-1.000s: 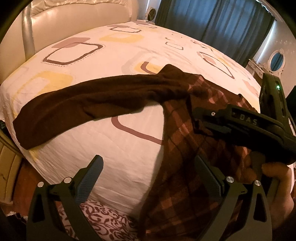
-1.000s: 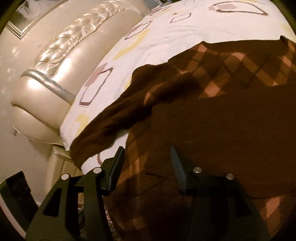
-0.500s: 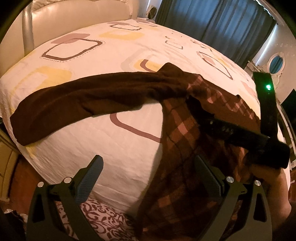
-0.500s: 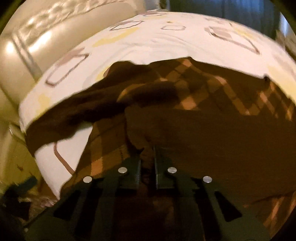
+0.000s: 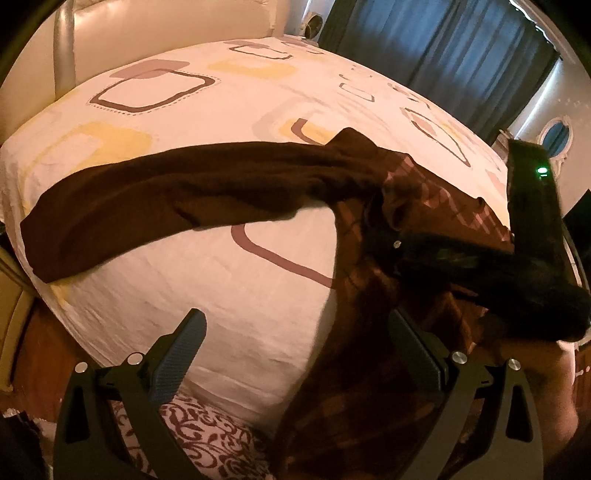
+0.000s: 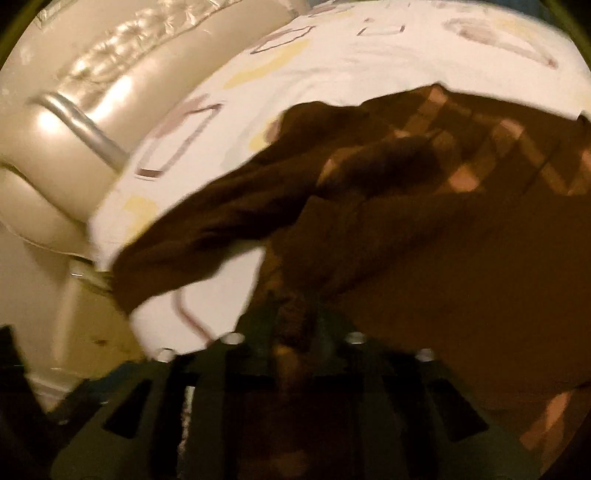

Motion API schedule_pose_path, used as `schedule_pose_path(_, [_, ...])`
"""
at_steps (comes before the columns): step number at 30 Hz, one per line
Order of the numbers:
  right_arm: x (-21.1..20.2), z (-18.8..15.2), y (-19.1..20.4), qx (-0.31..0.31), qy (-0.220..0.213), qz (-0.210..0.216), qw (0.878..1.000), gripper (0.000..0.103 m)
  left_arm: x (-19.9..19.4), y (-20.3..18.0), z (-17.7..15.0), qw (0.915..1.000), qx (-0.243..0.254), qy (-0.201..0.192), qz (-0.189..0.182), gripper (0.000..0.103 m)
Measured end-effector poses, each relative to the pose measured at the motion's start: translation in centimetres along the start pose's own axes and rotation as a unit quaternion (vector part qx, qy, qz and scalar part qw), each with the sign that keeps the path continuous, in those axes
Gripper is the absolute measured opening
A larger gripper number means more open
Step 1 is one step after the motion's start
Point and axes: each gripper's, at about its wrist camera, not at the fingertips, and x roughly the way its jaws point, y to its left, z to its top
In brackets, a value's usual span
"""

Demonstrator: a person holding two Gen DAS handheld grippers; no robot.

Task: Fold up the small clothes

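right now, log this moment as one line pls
task: fold small clothes | left hand-held gripper: open, empty | right hand-held gripper: shut on brown plaid knit garment | plain brown sleeve: stretched across patterned white bedsheet

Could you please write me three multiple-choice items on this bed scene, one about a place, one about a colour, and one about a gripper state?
1. Where does the plain brown sleeve lie?
A. Stretched out across the bedsheet
B. Rolled up on the headboard
C. On the floor

2. What colour are the curtains?
A. Yellow
B. Dark blue
C. White

3. What state is the right hand-held gripper in?
A. Wide open above the bed
B. Shut on the plaid garment
C. Out of view

Answers:
1. A, the sleeve runs flat over the patterned sheet towards the left edge of the bed.
2. B, the left wrist view shows dark blue drapes behind the bed.
3. B, the right wrist view, though blurred, shows its fingers closed together with brown cloth pinched between them, while the left hand-held gripper stands open.
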Motion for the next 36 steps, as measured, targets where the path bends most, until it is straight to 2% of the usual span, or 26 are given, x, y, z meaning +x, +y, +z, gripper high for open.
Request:
schedule_pose_path(3, [-2.4, -0.5, -0.6, -0.001, -0.002, 0.056, 0.998, 0.042, 0.0, -0.5, 0.0, 1.0000, 0.008, 0.000, -0.004, 0.098])
schedule_pose_path(5, [-5.5, -1.2, -1.9, 0.007, -0.030, 0.065, 0.997, 0.048, 0.0, -1.1, 0.2, 0.9998, 0.018, -0.001, -0.007, 0.098])
schedule_pose_path(7, [-9.2, -1.9, -4.4, 0.028, -0.076, 0.053, 0.995, 0.049, 0.0, -1.9, 0.5, 0.9996, 0.027, -0.006, -0.011, 0.098])
schedule_pose_path(9, [-13.3, -2.6, -8.1, 0.061, -0.133, 0.016, 0.989, 0.049, 0.2, -3.0, 1.2, 0.9991, 0.036, -0.011, -0.018, 0.098])
schedule_pose_path(11, [-18.1, -3.8, -13.3, 0.115, -0.205, -0.064, 0.970, 0.049, 0.8, -4.5, 2.1, 0.9986, 0.045, -0.016, -0.024, 0.098])
schedule_pose_path(13, [-21.5, -5.1, -18.6, 0.181, -0.240, -0.149, 0.942, 0.049, 1.5, -5.9, 2.9, 0.9979, 0.052, -0.018, -0.035, 0.098])
schedule_pose_path(14, [-22.8, -6.0, -22.0, 0.232, -0.246, -0.174, 0.925, 0.050, 2.1, -6.8, 3.5, 0.9975, 0.056, -0.020, -0.040, 0.098])
schedule_pose_path(15, [-23.5, -6.8, -24.7, 0.273, -0.250, -0.170, 0.913, 0.050, 2.6, -7.5, 3.9, 0.9971, 0.058, -0.021, -0.044, 0.098])
schedule_pose_path(17, [-23.8, -7.9, -28.1, 0.314, -0.245, -0.147, 0.905, 0.049, 4.1, -8.9, 4.8, 0.9965, 0.064, -0.021, -0.049, 0.098])
schedule_pose_path(20, [-22.6, -8.5, -30.5, 0.339, -0.232, -0.086, 0.908, 0.050, 6.5, -10.3, 5.5, 0.9965, 0.068, -0.010, -0.047, 0.098])
schedule_pose_path(21, [-22.5, -8.5, -30.5, 0.337, -0.235, -0.081, 0.908, 0.049, 7.3, -10.6, 5.6, 0.9968, 0.068, -0.003, -0.043, 0.098])
schedule_pose_path(22, [-22.3, -8.2, -30.3, 0.330, -0.235, -0.080, 0.911, 0.037, 8.4, -10.7, 5.7, 0.9971, 0.066, 0.008, -0.036, 0.098])
schedule_pose_path(23, [-21.9, -8.0, -30.2, 0.321, -0.229, -0.074, 0.916, 0.006, 9.0, -10.7, 5.7, 0.9974, 0.064, 0.015, -0.030, 0.098])
schedule_pose_path(25, [-20.4, -7.9, -29.3, 0.309, -0.205, -0.062, 0.927, 0.005, 9.9, -10.6, 5.5, 0.9976, 0.063, 0.020, -0.020, 0.098])
schedule_pose_path(27, [-20.3, -7.9, -29.4, 0.289, -0.205, -0.081, 0.931, 0.004, 10.1, -11.0, 5.2, 0.9965, 0.083, 0.013, -0.004, 0.098])
schedule_pose_path(29, [-20.7, -8.8, -30.2, 0.303, -0.216, -0.069, 0.926, 0.003, 10.3, -11.1, 4.9, 0.9951, 0.097, 0.010, 0.011, 0.098])
schedule_pose_path(31, [-20.6, -9.2, -30.9, 0.314, -0.220, -0.050, 0.922, 0.004, 10.5, -10.9, 4.9, 0.9955, 0.094, 0.008, 0.011, 0.098])
schedule_pose_path(33, [-20.7, -9.1, -30.4, 0.307, -0.218, -0.055, 0.925, 0.005, 10.6, -10.4, 5.1, 0.9963, 0.086, 0.009, 0.005, 0.098])
schedule_pose_path(36, [-22.2, -8.7, -28.5, 0.296, -0.243, -0.084, 0.920, 0.008, 10.8, -10.5, 5.0, 0.9963, 0.085, 0.004, 0.001, 0.098])
